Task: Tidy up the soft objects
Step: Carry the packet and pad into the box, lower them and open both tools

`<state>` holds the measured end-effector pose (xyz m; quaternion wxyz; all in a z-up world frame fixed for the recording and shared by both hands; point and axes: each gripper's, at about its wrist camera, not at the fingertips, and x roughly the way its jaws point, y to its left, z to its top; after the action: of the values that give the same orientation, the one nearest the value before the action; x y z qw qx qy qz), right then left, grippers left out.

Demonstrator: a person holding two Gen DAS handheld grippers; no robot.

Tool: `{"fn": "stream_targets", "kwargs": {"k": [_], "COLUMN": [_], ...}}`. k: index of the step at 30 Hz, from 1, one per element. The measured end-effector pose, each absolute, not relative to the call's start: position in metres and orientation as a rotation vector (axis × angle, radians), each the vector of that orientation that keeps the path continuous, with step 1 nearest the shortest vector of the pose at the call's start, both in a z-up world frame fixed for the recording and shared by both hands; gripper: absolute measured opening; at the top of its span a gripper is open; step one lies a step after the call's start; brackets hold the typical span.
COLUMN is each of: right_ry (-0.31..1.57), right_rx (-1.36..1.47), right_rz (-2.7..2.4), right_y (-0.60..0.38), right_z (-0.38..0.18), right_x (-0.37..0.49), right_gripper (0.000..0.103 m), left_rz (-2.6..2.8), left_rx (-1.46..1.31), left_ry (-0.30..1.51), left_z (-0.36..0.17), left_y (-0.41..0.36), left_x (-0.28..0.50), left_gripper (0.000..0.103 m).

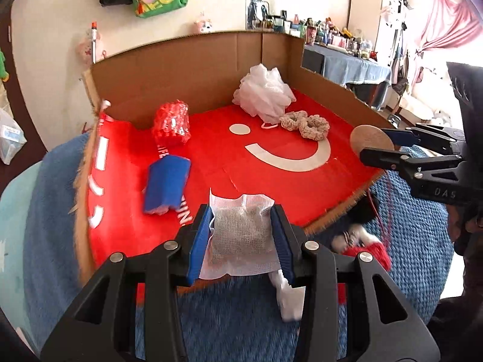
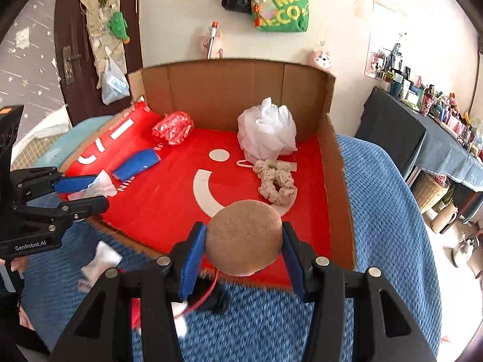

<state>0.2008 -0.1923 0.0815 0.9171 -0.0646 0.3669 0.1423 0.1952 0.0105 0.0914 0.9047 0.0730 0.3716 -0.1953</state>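
My left gripper is shut on a white mesh sachet and holds it over the front edge of the red cardboard tray. It also shows in the right wrist view, with the sachet between its pads. My right gripper is shut on a round brown sponge above the tray's front edge; it shows in the left wrist view holding the sponge. In the tray lie a white bath pouf, a beige scrunchie, a red net bundle and a blue sponge.
The tray rests on a blue blanket and has brown cardboard walls at the back and right. A white cloth piece and a red, black and white item lie on the blanket in front. A cluttered table stands right.
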Motion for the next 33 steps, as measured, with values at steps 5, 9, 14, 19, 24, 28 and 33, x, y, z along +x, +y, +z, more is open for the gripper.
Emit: {"fn": "stream_targets", "kwargs": {"k": [5, 9, 14, 19, 24, 28, 33], "right_ry": [0.821, 0.873, 0.912, 0.944, 0.955, 0.964, 0.971], "right_rx": [-0.165, -0.181, -0.147, -0.139, -0.14, -0.148, -0.154], "right_rz": [0.27, 0.249, 0.257, 0.248, 0.249, 0.248, 0.247], "right_y": [-0.183, -0.179, -0.182, -0.183, -0.183, -0.182, -0.181], "right_z": [0.069, 0.059, 0.051, 0.044, 0.042, 0.04, 0.039], "right_x": [0.226, 0.242, 0.254, 0.261, 0.264, 0.265, 0.266], "right_gripper": [0.053, 0.053, 0.053, 0.053, 0.054, 0.055, 0.057], "left_rz": [-0.421, -0.42, -0.414, -0.418, -0.413, -0.411, -0.41], "left_rx": [0.158, 0.155, 0.164, 0.159, 0.159, 0.163, 0.171], "left_ry": [0.82, 0.868, 0.903, 0.928, 0.924, 0.918, 0.913], "left_z": [0.081, 0.071, 0.062, 0.054, 0.053, 0.053, 0.053], "left_y": [0.003, 0.001, 0.0, -0.001, -0.001, -0.002, -0.003], "left_x": [0.223, 0.242, 0.257, 0.263, 0.264, 0.264, 0.264], "left_gripper": [0.038, 0.038, 0.038, 0.038, 0.039, 0.039, 0.039]}}
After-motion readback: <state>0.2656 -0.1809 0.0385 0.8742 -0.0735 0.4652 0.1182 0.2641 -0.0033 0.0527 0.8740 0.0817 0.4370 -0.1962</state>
